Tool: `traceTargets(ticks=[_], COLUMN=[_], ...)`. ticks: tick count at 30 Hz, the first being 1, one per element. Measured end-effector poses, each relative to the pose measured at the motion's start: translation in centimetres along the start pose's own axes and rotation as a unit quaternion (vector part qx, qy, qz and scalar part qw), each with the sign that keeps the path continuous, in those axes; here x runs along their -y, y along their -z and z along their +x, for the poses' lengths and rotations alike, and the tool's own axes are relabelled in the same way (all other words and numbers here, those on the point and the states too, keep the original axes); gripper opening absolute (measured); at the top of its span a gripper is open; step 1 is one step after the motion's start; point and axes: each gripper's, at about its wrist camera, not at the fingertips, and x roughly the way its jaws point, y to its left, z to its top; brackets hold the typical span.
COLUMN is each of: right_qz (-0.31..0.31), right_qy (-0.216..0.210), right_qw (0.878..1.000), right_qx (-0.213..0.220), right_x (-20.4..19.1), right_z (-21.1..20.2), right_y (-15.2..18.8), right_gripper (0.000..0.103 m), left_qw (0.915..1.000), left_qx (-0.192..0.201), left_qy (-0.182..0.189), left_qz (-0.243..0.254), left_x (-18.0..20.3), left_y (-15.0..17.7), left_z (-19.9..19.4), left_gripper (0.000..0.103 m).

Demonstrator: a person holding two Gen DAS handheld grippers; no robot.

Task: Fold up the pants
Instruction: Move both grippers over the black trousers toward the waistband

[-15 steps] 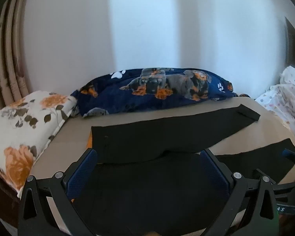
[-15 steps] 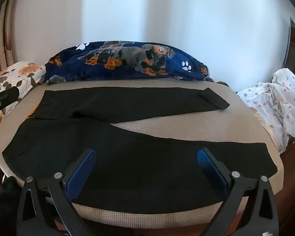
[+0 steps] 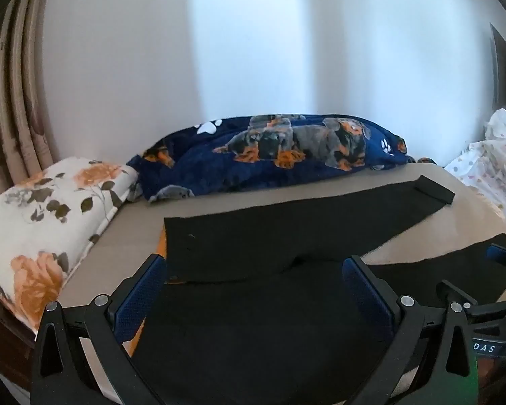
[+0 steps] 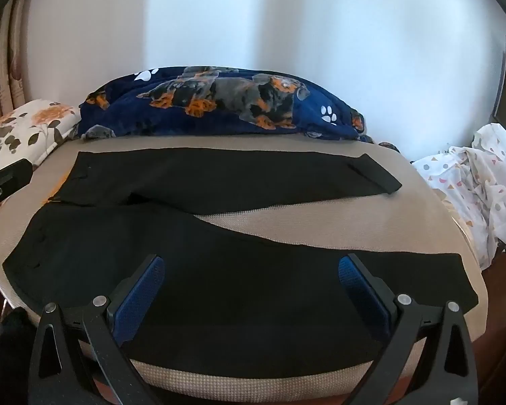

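Beige bed surface against a white wall: black pants spread flat, both hand-held grippers wide open above the near edge.

Pants (image 4: pixel 219 270) lie on the bed (image 4: pixel 320 216) with the long axis running left to right across both views: waist to the left, two legs splayed apart toward the right. The left hand-held gripper (image 3: pixel 253 283) hovers over the waist end, jaws wide, gripping nothing. The right hand-held gripper (image 4: pixel 251 280) hovers over the middle of the near leg, jaws wide, empty. The near leg lies directly ahead of and below both; the far leg lies beyond, near the dog-print blanket (image 4: pixel 219 101). Judgement: the first fold is not yet started.
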Motion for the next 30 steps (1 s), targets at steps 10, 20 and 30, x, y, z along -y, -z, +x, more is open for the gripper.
traceTargets(ticks=[10,20,30], right_qz=[-0.009,-0.008,-0.016], right_qy=[-0.001,-0.006,-0.009], right_qw=[1.000,0.999,0.999], right_qx=[-0.010,-0.030,-0.039], right_x=[-1.0,-1.6,-2.4], right_z=[1.0,2.5,3.9], right_y=[-0.8,-1.7,-2.7], right_gripper=[0.103,0.103,0.103], left_qw=[0.9999,1.0000,0.9996], left_qx=[0.005,-0.001,0.000], left_qy=[-0.013,-0.009,0.003], left_qz=[0.000,-0.002,0.028], left_x=[-0.8,-2.0,-3.5], left_y=[-0.3,-0.5,-0.4], left_z=[0.5,1.8,3.8], left_gripper=[0.103,0.103,0.103])
